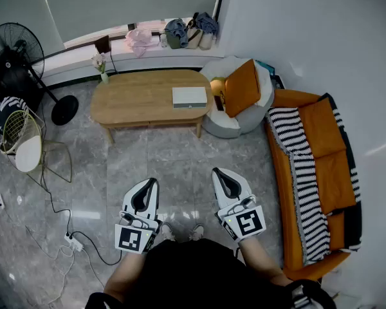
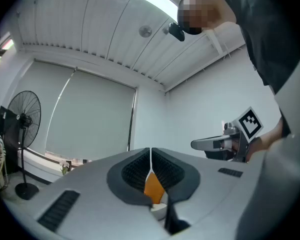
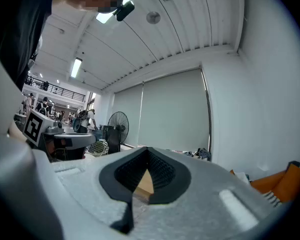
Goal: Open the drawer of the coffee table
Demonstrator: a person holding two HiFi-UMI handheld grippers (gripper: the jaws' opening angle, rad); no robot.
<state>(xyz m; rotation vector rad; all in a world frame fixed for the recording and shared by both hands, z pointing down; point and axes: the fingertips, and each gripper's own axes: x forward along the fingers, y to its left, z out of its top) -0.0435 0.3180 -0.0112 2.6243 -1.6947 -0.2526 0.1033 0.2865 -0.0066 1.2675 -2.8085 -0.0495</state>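
An oval wooden coffee table (image 1: 141,105) stands across the grey marble floor at the far side of the head view. Its drawer cannot be made out from above. Both grippers are held low near the person's body, well short of the table and pointing toward it. My left gripper (image 1: 149,184) is shut with nothing in it; in its own view the pads (image 2: 140,169) meet in a thin line. My right gripper (image 1: 220,174) is also shut and empty, its pads (image 3: 160,171) touching at the tip.
A white flat box (image 1: 189,96) and a small flower vase (image 1: 101,66) sit on the table. A beanbag with an orange cushion (image 1: 241,92) stands at the table's right end, an orange sofa (image 1: 321,172) along the right wall. At the left are a standing fan (image 1: 16,47), a wire chair (image 1: 22,140) and floor cables (image 1: 74,240).
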